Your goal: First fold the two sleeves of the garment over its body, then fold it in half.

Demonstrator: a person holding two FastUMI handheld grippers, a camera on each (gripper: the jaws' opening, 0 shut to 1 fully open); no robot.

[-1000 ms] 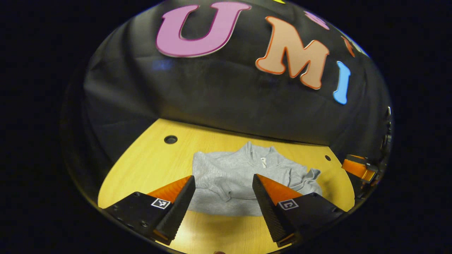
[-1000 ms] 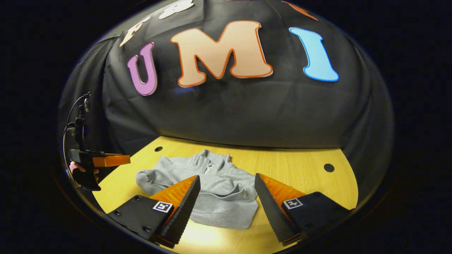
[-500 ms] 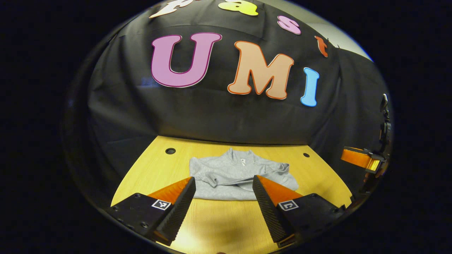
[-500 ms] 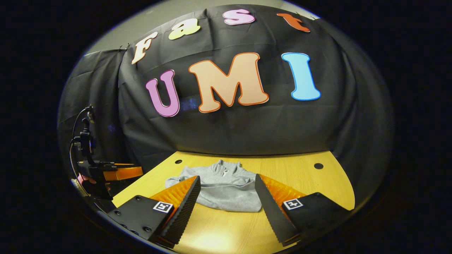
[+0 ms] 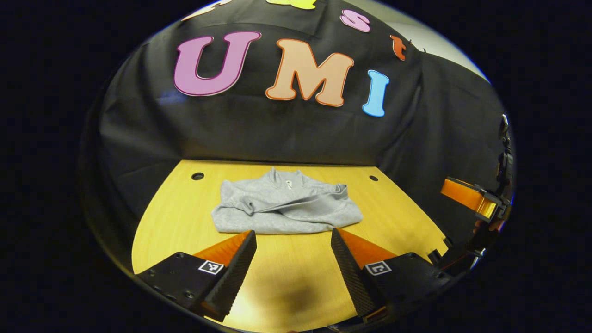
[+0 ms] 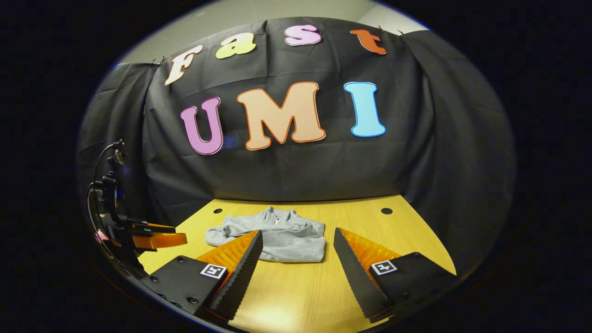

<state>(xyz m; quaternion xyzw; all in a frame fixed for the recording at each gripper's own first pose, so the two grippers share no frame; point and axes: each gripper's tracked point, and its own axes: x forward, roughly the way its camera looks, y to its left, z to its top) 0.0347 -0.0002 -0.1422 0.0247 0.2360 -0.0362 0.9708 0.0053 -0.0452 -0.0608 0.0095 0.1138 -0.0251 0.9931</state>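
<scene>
Left gripper view has the left claw [image 5: 293,259] at the bottom centre, released, jaws spread wide with nothing between them, hanging over bare worktop [image 5: 296,277] short of the garment [image 5: 286,208]; my reading is that it is held clear because the folding looks finished. Right gripper view shows the right claw [image 6: 297,261] likewise released and empty at bottom centre, the grey garment [image 6: 273,233] just beyond its tips in the middle of the frame. It lies near the back of the worktop as a compact bundle, collar toward the wall, sleeves drawn across the body, folds soft and somewhat rumpled.
</scene>
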